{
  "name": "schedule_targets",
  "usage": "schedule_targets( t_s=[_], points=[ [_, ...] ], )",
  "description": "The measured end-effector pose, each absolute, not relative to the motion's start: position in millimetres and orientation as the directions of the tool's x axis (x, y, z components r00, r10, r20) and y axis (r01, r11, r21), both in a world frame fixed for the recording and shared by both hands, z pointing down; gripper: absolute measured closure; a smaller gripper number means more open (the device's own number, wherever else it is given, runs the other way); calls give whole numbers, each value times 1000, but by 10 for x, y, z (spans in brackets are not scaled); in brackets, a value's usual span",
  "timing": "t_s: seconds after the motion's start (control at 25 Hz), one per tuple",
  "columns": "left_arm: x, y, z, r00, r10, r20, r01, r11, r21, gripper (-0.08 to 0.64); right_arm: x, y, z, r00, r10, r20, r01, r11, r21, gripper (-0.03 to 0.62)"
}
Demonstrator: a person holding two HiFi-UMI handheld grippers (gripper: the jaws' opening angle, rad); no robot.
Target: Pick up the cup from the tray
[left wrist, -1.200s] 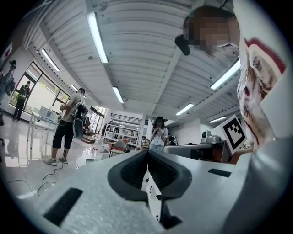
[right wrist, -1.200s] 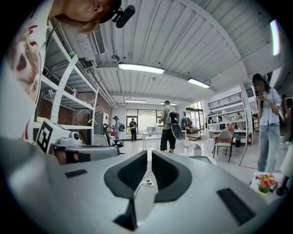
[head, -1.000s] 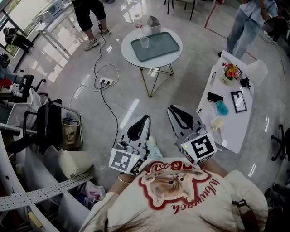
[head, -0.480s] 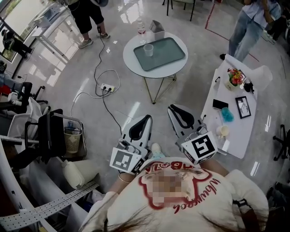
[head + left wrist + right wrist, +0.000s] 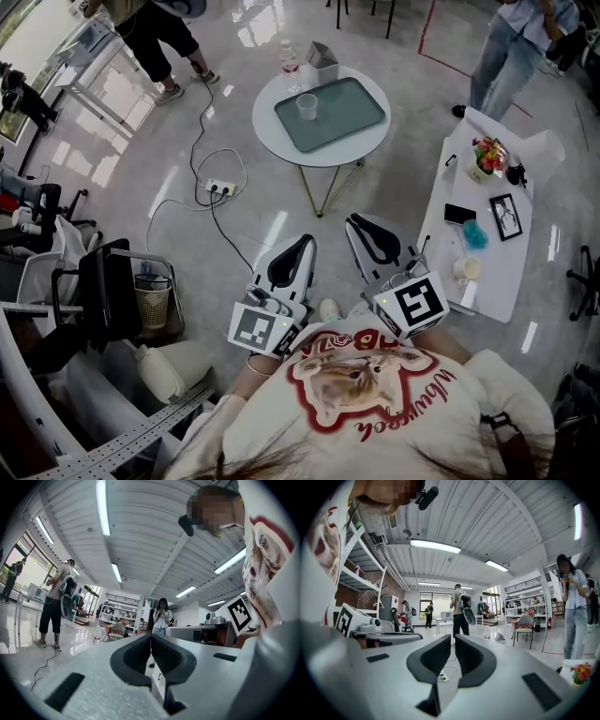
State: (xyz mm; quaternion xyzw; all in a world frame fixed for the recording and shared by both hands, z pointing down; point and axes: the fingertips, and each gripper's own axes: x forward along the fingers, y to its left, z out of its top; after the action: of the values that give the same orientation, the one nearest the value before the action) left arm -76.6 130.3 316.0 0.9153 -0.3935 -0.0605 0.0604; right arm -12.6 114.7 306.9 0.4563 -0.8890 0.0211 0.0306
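Observation:
A clear cup [image 5: 307, 106] stands upright near the left end of a grey-green tray [image 5: 349, 117] on a round white table [image 5: 274, 131], far ahead of me. Both grippers are held close to my chest and point level toward that table, well short of it. My left gripper [image 5: 302, 244] is shut with nothing between its black pads, which meet in the left gripper view [image 5: 151, 638]. My right gripper [image 5: 357, 225] is shut too and holds nothing; its pads [image 5: 453, 640] stand almost together.
A bottle [image 5: 290, 54] and a small box [image 5: 323, 56] stand at the round table's far edge. A power strip [image 5: 222, 187] and cables lie on the floor to its left. A long white table [image 5: 487, 277] with small items stands at right. People stand at the back left [image 5: 155, 37] and back right [image 5: 511, 52].
I have stepped forward across the floor, so the side table and power strip have slid lower in the head view. Both grippers keep their pose before my chest and stay shut.

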Motion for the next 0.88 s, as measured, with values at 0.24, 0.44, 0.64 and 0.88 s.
schedule_targets(
  t_s=[0.24, 0.44, 0.64, 0.88],
  points=[
    [-788, 1266, 3192, 700, -711, -64, -696, -700, 156, 545, -117, 1117, 3060, -555, -829, 73, -831, 556, -10, 545],
    [-805, 1217, 3229, 710, -703, -49, -688, -706, 166, 545, -140, 1066, 3105, -546, -833, 84, -837, 547, -19, 546],
    [-850, 1082, 3208, 703, -710, -55, -695, -701, 159, 545, -174, 943, 3115, -552, -830, 81, -834, 552, -29, 546],
    [-889, 875, 3231, 692, -719, -56, -704, -690, 170, 545, -210, 715, 3118, -560, -825, 80, -828, 560, -25, 546]
  ],
)
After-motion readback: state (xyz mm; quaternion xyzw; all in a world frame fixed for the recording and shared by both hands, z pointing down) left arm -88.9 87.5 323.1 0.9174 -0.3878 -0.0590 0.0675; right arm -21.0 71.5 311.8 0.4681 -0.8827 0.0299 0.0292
